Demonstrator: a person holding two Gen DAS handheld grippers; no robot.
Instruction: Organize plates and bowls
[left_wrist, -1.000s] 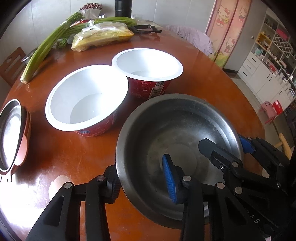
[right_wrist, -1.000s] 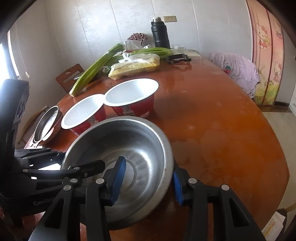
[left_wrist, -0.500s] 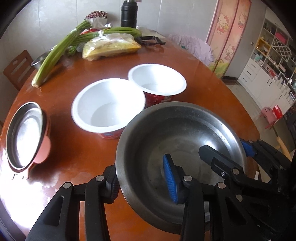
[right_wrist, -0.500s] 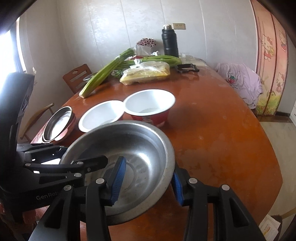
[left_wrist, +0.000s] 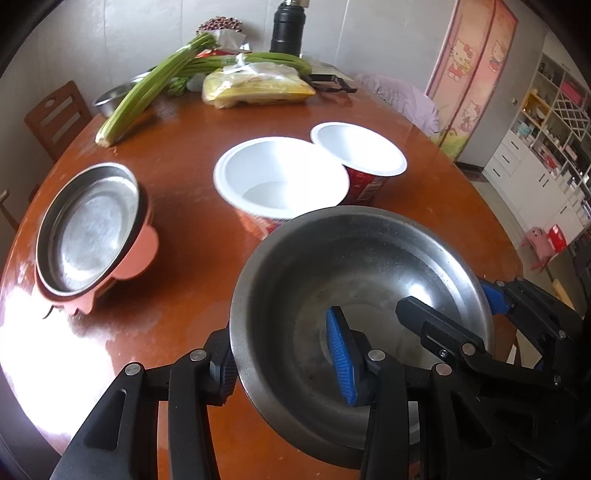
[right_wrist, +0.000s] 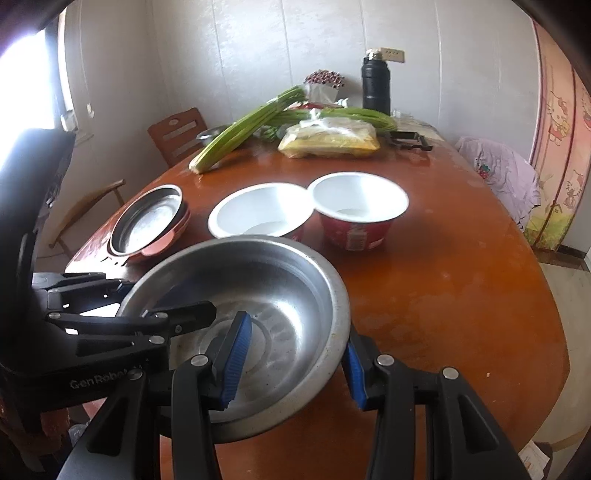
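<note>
A large steel bowl (left_wrist: 369, 277) (right_wrist: 277, 280) hangs tilted above the brown table (left_wrist: 184, 155), held by both grippers. My left gripper (left_wrist: 282, 365) (right_wrist: 129, 299) is shut on the bowl's left rim, one finger inside and one outside. On the opposite rim, my right gripper (right_wrist: 295, 369) (left_wrist: 447, 299) is shut the same way. Behind the bowl stand two red paper bowls with white insides (left_wrist: 280, 177) (left_wrist: 358, 151), touching each other. To the left lies a steel dish nested in a pink plate (left_wrist: 92, 229) (right_wrist: 147, 221).
At the far end of the table lie long green stalks (left_wrist: 147, 92), a bagged yellow food pack (left_wrist: 258, 88), a black flask (left_wrist: 288, 26) and a small black tool (right_wrist: 410, 140). A wooden chair (left_wrist: 55, 118) stands at the left edge. Bare tabletop lies right of the paper bowls (right_wrist: 461, 277).
Both grippers have carried the steel bowl up and leftward, away from the paper bowls. The pink plate with its steel dish has come fully into the left wrist view.
</note>
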